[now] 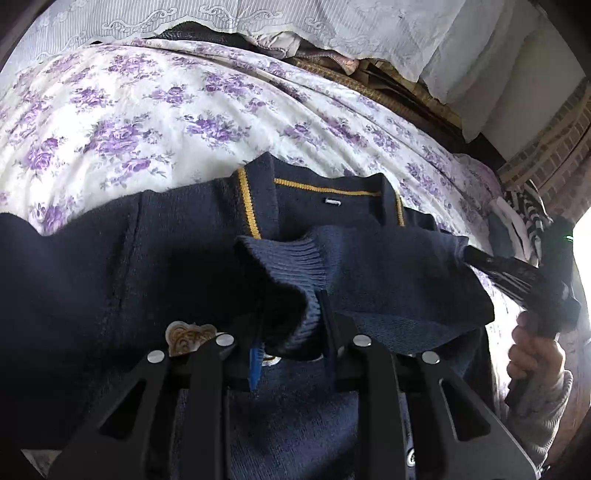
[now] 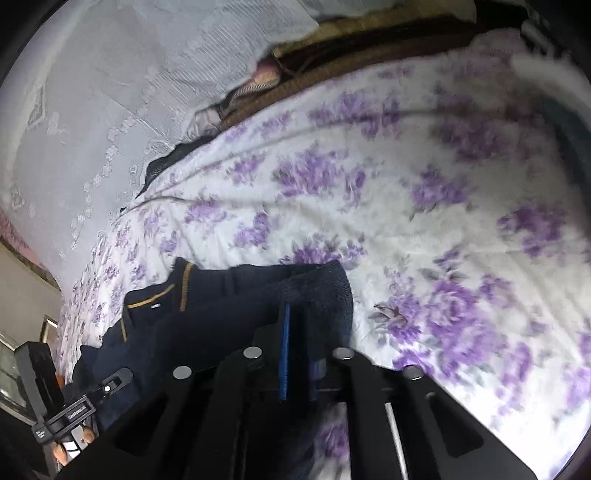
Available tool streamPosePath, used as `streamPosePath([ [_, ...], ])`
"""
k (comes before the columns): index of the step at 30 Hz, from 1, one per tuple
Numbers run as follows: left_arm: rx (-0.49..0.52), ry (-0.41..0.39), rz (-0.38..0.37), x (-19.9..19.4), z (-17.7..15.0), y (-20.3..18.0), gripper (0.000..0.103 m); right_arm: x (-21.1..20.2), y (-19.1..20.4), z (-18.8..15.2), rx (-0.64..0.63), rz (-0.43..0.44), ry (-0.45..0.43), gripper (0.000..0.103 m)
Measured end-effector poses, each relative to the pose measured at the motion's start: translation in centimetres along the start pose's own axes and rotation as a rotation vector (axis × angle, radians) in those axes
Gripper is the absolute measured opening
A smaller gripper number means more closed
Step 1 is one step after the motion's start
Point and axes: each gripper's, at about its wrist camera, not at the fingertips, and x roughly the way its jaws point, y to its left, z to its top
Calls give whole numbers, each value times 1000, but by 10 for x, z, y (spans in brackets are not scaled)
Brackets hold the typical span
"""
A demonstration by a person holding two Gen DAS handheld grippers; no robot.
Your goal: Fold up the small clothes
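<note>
Left gripper [image 1: 291, 325]: black fingers pinching the ribbed knit cuff [image 1: 291, 266].
Right gripper [image 2: 295, 332]: narrow, seemingly clamped on fuzzy sleeve edge [image 2: 325, 291]; view blurred.
Sweater [image 1: 110, 266]: navy knit, mustard-striped collar [image 1: 325, 188], lying on the bed.
Bedsheet [image 1: 147, 122]: white, purple roses, wrinkled.
Lace cloth [image 1: 258, 14]: beyond.

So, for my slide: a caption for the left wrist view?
Left gripper pinches navy sweater's ribbed cuff over floral bedsheet.
</note>
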Motion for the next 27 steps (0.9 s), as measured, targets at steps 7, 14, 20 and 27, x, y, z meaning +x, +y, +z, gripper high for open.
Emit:
streamPosePath([
  [7,-33,23,-18,2,0,2,27,-2,10,-50,-122,-90,45,12],
  [14,-49,2,-9,-17,-9,4,27,-34,43,-54,-224,-102,-115,15],
  [20,-104,-37,17,-60,-30,31,30,6,66,-76,-402,-151,17,35],
  [27,-304,-206,20,-151,-62,116,46,-29,37,-56,-187,-67,-123,39],
])
